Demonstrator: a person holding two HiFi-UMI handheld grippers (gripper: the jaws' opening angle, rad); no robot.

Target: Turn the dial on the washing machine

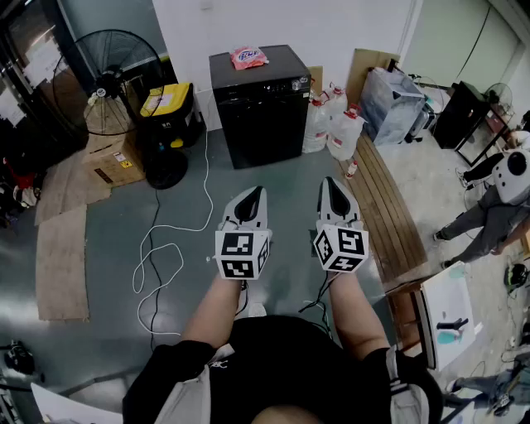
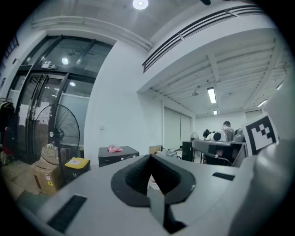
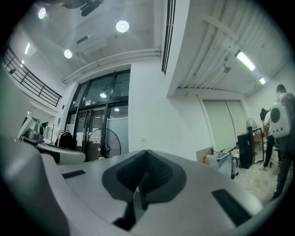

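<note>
Grey workshop floor (image 1: 108,248), white wall (image 1: 190,25) at the far side. Washing machine (image 1: 261,116) is a black box backed up to that wall, well apart from both grippers, with a pink packet (image 1: 248,56) lying on its lid. A fan (image 1: 116,79) is off to its left, water jugs (image 1: 335,124) sit just beside it on the right, and a white cable (image 1: 161,248) trails over the floor in between.

Left gripper (image 1: 252,197): jaws together, nothing between them. Right gripper (image 1: 331,189): jaws together too, empty. Both are held out side by side, roughly level, aimed toward the machine.

Step, as I judge it: the approach, with the dial not yet reached or touched. The dial itself is too small to make out; it is probably on the strip along the top of the front face.

Next move likely calls for walking up to the machine, finding the dial, opening one gripper's jaws, setting them around the knob and twisting.

Orientation: the machine stands upright with its front face toward the person and its back to the wall. It is boxy with no strong long axis; the lid's wider side runs along the wall. The dial's axis should point out of the front, so a level, straight-on reach looks right.
</note>
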